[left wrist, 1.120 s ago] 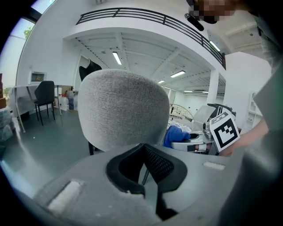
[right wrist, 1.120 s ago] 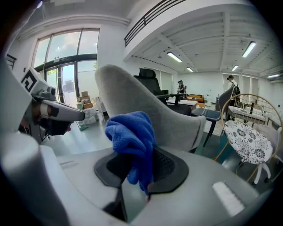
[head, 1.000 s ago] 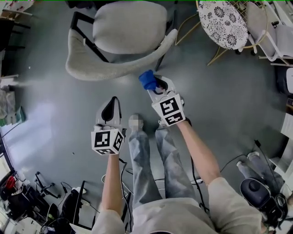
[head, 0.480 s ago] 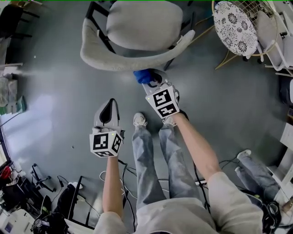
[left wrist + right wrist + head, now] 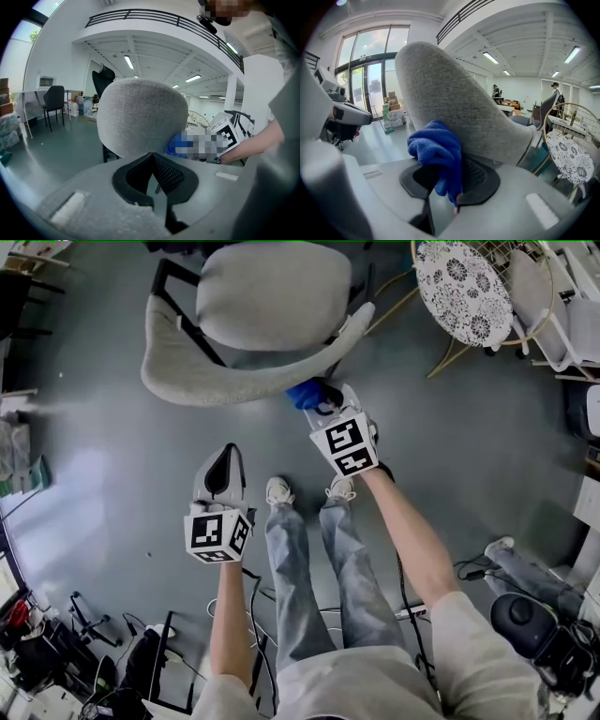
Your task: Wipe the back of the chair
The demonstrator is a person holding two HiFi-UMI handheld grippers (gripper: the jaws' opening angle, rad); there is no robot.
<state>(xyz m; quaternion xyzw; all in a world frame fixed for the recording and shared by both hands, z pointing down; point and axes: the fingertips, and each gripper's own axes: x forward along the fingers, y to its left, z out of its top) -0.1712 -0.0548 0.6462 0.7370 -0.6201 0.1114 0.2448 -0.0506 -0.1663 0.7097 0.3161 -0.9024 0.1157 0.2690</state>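
Blue cloth [image 5: 436, 150] is clenched in my right tongs [image 5: 317, 399], touching the grey chair back [image 5: 234, 381] at upper centre. My left tongs [image 5: 226, 452] are closed, empty. I judge wiping barely begun, with most of the back left.

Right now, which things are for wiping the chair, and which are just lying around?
For the job: chair back, blue cloth, right gripper shut on the cloth.
Just around: left gripper, shut and empty; patterned wire chair; floor cables.
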